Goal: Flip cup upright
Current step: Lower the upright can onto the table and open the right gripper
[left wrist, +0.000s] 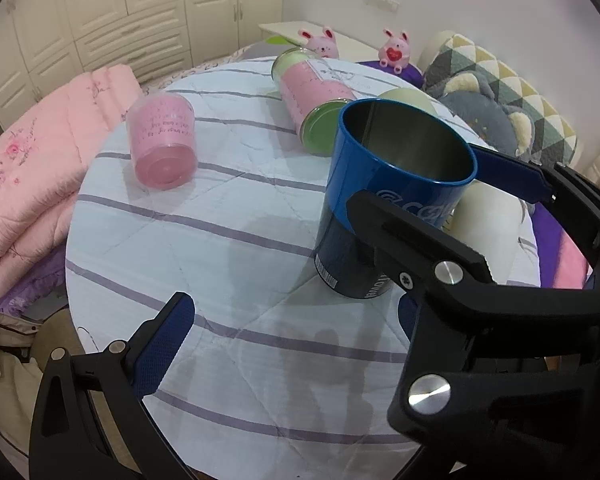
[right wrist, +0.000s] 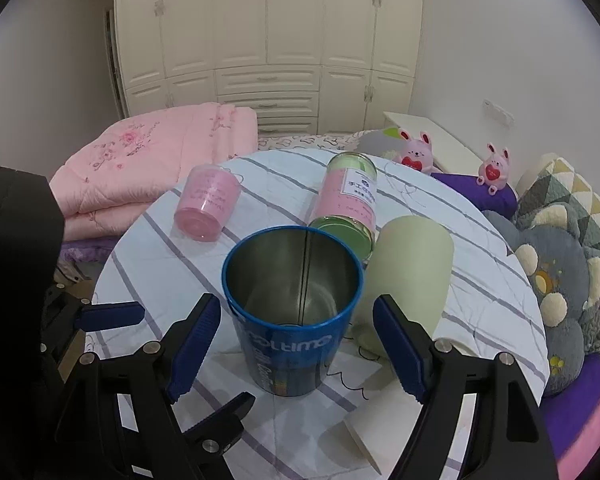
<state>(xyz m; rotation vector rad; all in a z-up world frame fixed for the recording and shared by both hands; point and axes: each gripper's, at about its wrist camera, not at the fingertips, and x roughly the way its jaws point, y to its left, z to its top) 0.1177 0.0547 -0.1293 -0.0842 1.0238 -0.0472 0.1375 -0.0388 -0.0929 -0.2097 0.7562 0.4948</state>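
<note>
Each claw is matte black plastic with angular arms, round silver rivets and textured blue pads: the left claw point(left wrist: 288, 312), the right claw point(right wrist: 296, 344).

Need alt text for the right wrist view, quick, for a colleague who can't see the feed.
A blue metal cup stands upright, mouth up, on a striped round table, between the open fingers of the right gripper, which do not touch it. Behind it lie a pink cup, a pink-and-green canister and a pale green cup, all on their sides.
</note>
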